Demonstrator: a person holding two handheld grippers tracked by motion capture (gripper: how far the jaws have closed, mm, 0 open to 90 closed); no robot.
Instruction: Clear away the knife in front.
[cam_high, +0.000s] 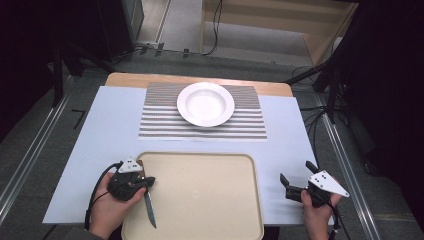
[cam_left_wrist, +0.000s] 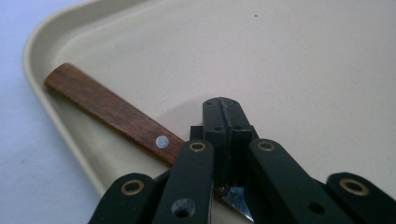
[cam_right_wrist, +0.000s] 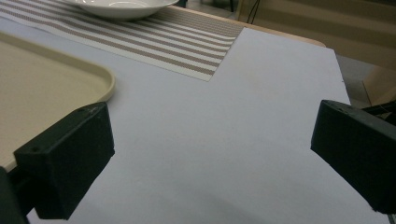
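Now the knife (cam_left_wrist: 114, 114) lies along the tray (cam_left_wrist: 56, 28) edge, clamped by the left gripper (cam_left_wrist: 229, 126).

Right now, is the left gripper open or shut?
Shut on the knife: the left gripper shows jaws pressed together with the blade between them, over the tray.

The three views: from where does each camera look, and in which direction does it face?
High view: above the person's side, facing forward and down on the table; both hands show, the left tongs shut on the knife.
Left gripper view: rides the left tongs, looking along closed jaws at the knife in the tray.
Right gripper view: rides the right tongs, open above the table, facing the plate.
Shared: all three show the tray.
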